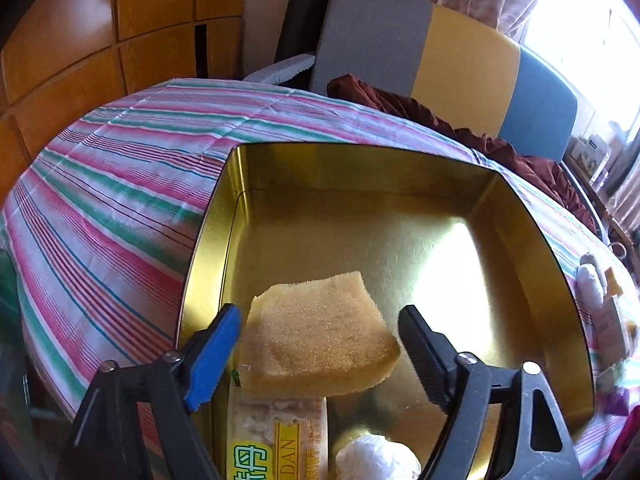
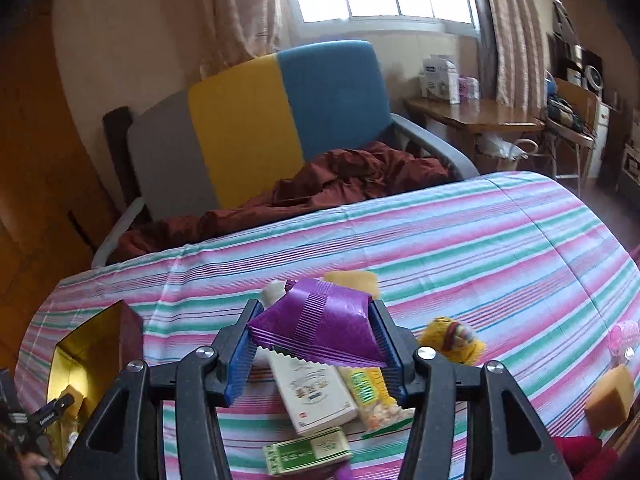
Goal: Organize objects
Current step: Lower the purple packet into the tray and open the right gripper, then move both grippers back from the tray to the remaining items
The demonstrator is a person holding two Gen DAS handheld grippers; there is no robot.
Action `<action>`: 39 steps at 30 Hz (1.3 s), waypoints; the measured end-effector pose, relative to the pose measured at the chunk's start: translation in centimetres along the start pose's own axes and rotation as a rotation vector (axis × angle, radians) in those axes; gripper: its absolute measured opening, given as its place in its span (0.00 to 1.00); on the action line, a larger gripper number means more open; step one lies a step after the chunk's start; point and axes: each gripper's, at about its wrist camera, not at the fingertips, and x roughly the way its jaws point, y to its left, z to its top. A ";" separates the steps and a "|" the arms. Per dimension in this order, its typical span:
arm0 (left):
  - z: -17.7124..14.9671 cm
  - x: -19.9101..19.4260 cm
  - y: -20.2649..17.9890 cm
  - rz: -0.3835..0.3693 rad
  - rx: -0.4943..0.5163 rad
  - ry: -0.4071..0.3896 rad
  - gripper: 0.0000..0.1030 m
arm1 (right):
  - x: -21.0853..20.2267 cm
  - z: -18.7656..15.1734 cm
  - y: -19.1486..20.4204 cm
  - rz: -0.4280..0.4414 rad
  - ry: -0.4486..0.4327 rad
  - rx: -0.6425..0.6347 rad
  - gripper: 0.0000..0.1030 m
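Observation:
My left gripper hangs open over the gold tin. A yellow sponge lies between its fingers, resting on a snack pack inside the tin, with the pads just off its sides. A white wrapped ball lies beside the pack. My right gripper is shut on a purple foil packet and holds it above the striped tablecloth. The tin shows at the lower left of the right wrist view.
Under the right gripper lie a white box, a yellow-green snack pack and a green packet. A yellow plush toy and a sponge lie to the right. A chair with a red cloth stands behind the table.

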 end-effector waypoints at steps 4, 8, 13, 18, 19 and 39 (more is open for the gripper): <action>0.4 -1.4 -0.1 -0.019 -0.010 -0.034 0.92 | 0.2 -0.8 6.1 0.125 0.045 -0.105 0.52; 1.2 -3.7 0.9 -0.044 -0.008 -0.088 0.93 | 1.2 -2.4 11.9 0.245 0.114 -0.189 0.52; 2.1 -6.1 3.9 -0.029 -0.050 -0.143 0.95 | 3.7 -5.2 19.0 0.378 0.231 -0.279 0.52; 1.5 -7.0 6.6 -0.005 -0.082 -0.141 0.95 | 8.0 -9.3 25.4 0.435 0.380 -0.324 0.53; 1.2 -7.0 7.2 -0.002 -0.093 -0.133 0.95 | 8.7 -10.2 26.2 0.434 0.405 -0.328 0.53; -1.1 -7.8 7.5 0.008 -0.076 -0.166 0.98 | 6.6 -14.2 29.0 0.461 0.415 -0.402 0.81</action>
